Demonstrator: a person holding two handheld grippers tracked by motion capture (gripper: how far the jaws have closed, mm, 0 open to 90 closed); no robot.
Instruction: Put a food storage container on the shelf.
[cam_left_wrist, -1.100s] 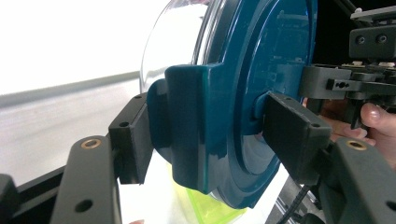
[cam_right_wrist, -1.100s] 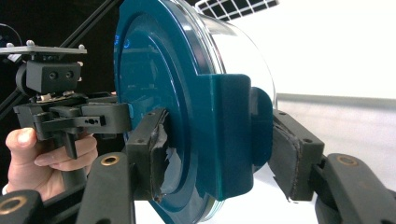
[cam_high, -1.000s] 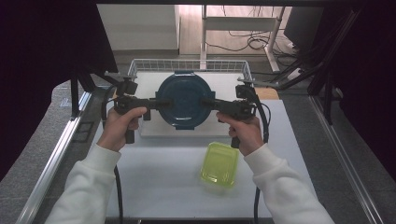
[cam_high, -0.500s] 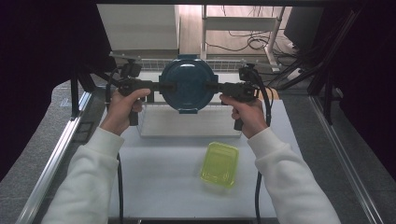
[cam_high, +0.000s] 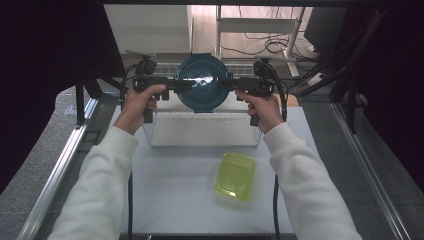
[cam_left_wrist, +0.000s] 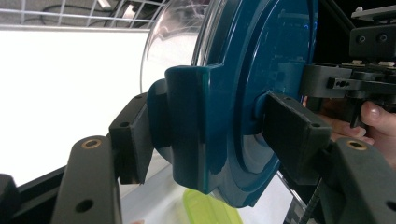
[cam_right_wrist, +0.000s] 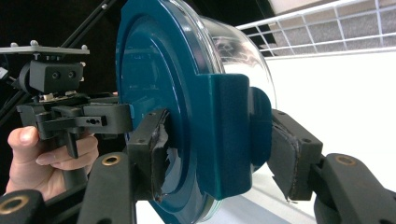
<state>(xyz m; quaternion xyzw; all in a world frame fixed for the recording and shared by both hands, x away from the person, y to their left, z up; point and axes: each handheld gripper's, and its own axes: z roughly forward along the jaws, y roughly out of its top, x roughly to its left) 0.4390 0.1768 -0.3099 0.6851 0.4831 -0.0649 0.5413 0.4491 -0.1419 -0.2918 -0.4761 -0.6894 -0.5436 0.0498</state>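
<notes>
A round container (cam_high: 202, 82), with a teal lid (cam_left_wrist: 261, 70) on a clear bowl (cam_right_wrist: 243, 51), hangs in the air above the far part of a wire basket (cam_high: 165, 131). My left gripper (cam_high: 182, 84) is shut on the lid's left side tab (cam_left_wrist: 187, 121), one pad on each face. My right gripper (cam_high: 225, 84) is shut on the opposite tab (cam_right_wrist: 224, 135) in the same way. Both grippers point inward at each other, level with the container. The lid faces up toward the high view.
A yellow-green lidded box (cam_high: 236, 176) lies on the white tabletop (cam_high: 170, 200), near side, right of centre. The wire basket stands on the table below the hands. Dark stands and cables (cam_high: 260, 47) crowd the far side beyond the table.
Both hands have carried the teal-lidded container away from the person, toward the far edge of the wire basket, and slightly higher. The grips have not changed.
</notes>
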